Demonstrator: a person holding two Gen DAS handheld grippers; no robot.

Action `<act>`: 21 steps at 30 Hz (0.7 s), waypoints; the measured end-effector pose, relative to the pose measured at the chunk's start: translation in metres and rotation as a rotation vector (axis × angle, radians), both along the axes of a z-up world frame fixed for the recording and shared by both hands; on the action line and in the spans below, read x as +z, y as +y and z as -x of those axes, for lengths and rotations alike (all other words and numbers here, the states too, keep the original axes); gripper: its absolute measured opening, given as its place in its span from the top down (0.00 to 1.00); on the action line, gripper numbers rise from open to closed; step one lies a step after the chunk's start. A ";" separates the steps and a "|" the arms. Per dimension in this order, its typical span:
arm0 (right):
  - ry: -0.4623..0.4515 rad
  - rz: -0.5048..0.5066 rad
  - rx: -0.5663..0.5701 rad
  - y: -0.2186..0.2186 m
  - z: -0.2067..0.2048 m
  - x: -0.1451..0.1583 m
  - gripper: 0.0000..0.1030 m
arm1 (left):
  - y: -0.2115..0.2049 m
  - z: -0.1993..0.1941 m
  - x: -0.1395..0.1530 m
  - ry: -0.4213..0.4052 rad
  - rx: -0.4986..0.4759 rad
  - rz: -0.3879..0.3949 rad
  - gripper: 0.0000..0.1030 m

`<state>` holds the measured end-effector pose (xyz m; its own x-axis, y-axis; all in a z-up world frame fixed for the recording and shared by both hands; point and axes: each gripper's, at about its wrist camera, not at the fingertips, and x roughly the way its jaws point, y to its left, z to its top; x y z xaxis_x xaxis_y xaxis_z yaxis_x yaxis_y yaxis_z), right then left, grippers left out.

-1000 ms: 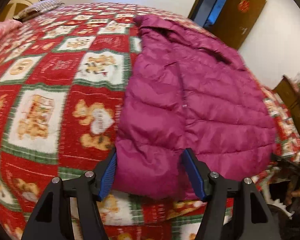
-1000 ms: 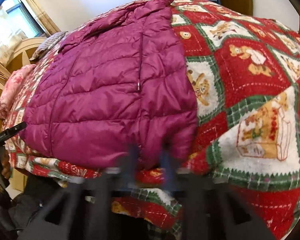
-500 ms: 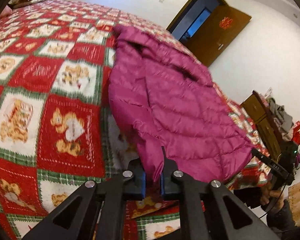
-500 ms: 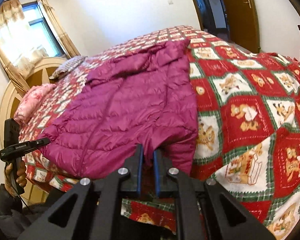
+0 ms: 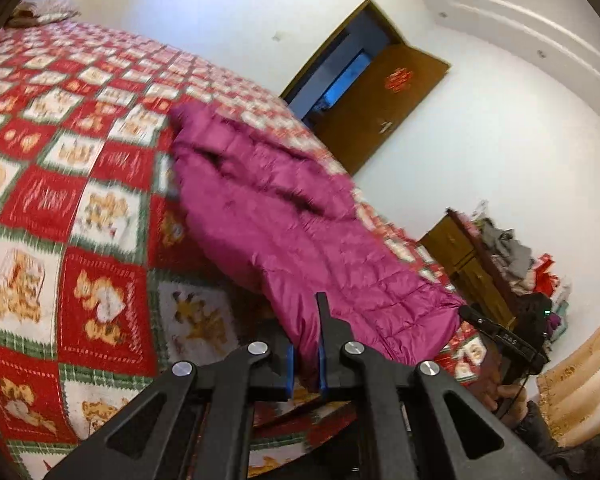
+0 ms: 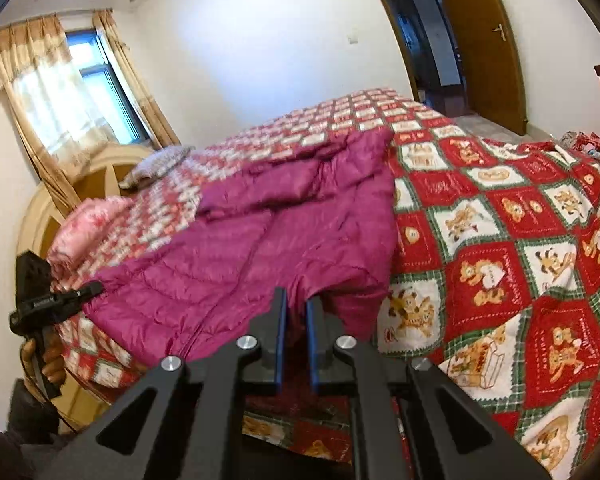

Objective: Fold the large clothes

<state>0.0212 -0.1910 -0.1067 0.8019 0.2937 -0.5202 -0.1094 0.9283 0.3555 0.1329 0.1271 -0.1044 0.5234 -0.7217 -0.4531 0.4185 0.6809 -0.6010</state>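
Note:
A magenta quilted puffer jacket (image 5: 284, 236) lies on a bed with a red, white and green bear-patterned quilt (image 5: 72, 208). My left gripper (image 5: 305, 356) is shut on one corner of the jacket's bottom hem and holds it lifted off the quilt. In the right wrist view the jacket (image 6: 260, 240) stretches away toward its collar. My right gripper (image 6: 296, 336) is shut on the other hem corner, also raised. Each gripper shows in the other's view: the right gripper (image 5: 500, 336) and the left gripper (image 6: 52, 304).
A pillow (image 6: 156, 164) and pink bedding (image 6: 88, 224) lie by the wooden headboard (image 6: 40, 208). A curtained window (image 6: 72, 92) is behind it. A brown door (image 5: 376, 108) stands open. A wooden dresser (image 5: 476, 268) holds clutter beside the bed.
Both grippers closed on the jacket's hem corners, then lifted them up and back. The hem now hangs off the quilt and both views tilt upward to show more of the room.

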 end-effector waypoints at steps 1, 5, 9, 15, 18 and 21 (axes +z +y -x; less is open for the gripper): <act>-0.022 -0.012 -0.001 -0.002 0.004 0.009 0.89 | 0.001 0.001 0.005 -0.012 -0.006 0.013 0.94; -0.110 -0.009 -0.004 -0.007 0.020 0.040 0.89 | 0.001 0.011 0.031 -0.084 -0.047 0.065 0.93; -0.177 -0.021 -0.019 -0.012 0.032 0.064 0.89 | 0.000 0.028 0.061 -0.206 -0.111 0.100 0.93; -0.213 -0.007 -0.037 -0.021 0.009 0.081 0.89 | 0.000 -0.002 0.075 -0.172 -0.083 0.076 0.93; -0.222 -0.016 -0.040 -0.028 -0.028 0.092 0.89 | -0.005 -0.054 0.082 -0.116 0.002 0.014 0.93; -0.211 -0.010 -0.037 -0.024 -0.092 0.100 0.89 | -0.012 -0.100 0.081 -0.084 0.053 -0.010 0.91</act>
